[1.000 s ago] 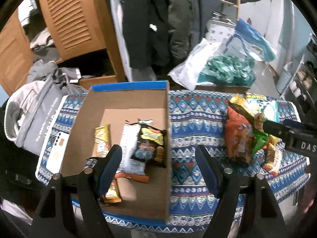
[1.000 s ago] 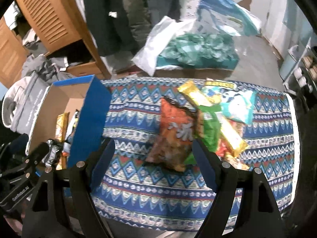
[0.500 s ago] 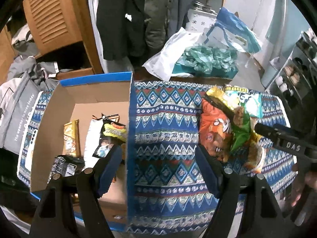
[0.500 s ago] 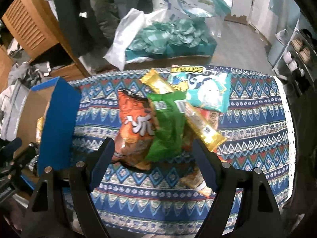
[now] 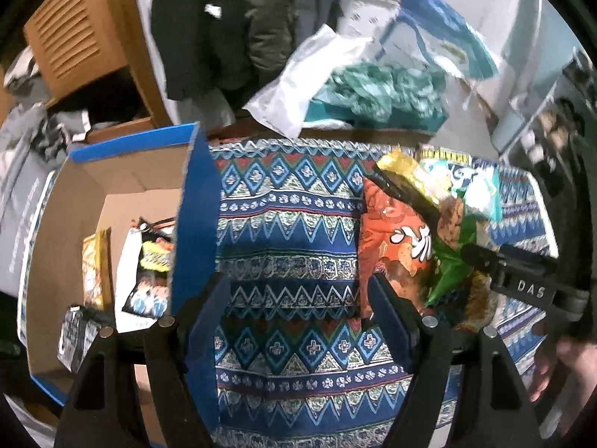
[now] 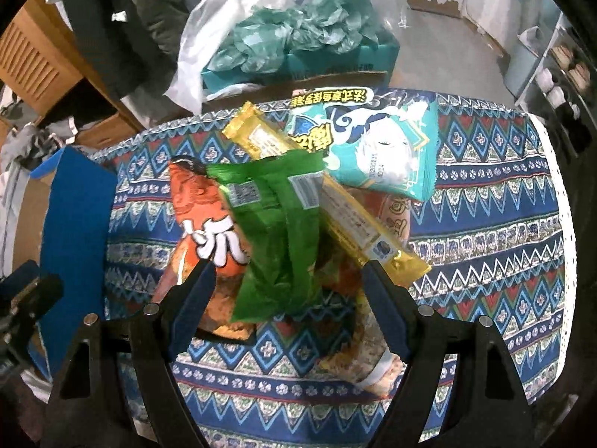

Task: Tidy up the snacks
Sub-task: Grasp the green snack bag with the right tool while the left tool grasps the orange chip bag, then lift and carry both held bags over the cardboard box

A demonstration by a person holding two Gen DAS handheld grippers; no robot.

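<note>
Right gripper (image 6: pixel 287 280) is standing wide open, gripping nothing, its two blue-padded fingers (image 6: pixel 194 298) straddling the near end of a snack pile on the patterned tablecloth (image 6: pixel 485 246); whether the pads are touching any packet cannot be told. Between the fingers a green packet (image 6: pixel 276 246) is lying on top, overlapping an orange bag (image 6: pixel 201 224) whose lower corner is hidden behind the left finger. A long yellow bar (image 6: pixel 335 205) is crossing the pile diagonally, its far end partly covering a teal pouch (image 6: pixel 377 145). Further packets beneath are showing only as reddish and pale edges and are hard to identify.

Left gripper (image 5: pixel 294 291) is likewise standing wide open and empty, hanging over bare cloth between the pile and a cardboard box (image 5: pixel 71 205). The box's blue-faced side wall (image 5: pixel 196 224) is rising just beside the left finger and is concealing part of the interior; several packets (image 5: pixel 149 261) are lying on the box floor, their printing blurred. At the right edge of this view the other gripper's dark body is overlapping the green packet, and a person's hand (image 5: pixel 559 366) is cut off by the frame.

Beyond the table, hanging coats (image 5: pixel 209 18), a louvred wooden door (image 5: pixel 71 41) and a heap of teal wrapping (image 6: pixel 298 33) are appearing, softened by motion blur.
</note>
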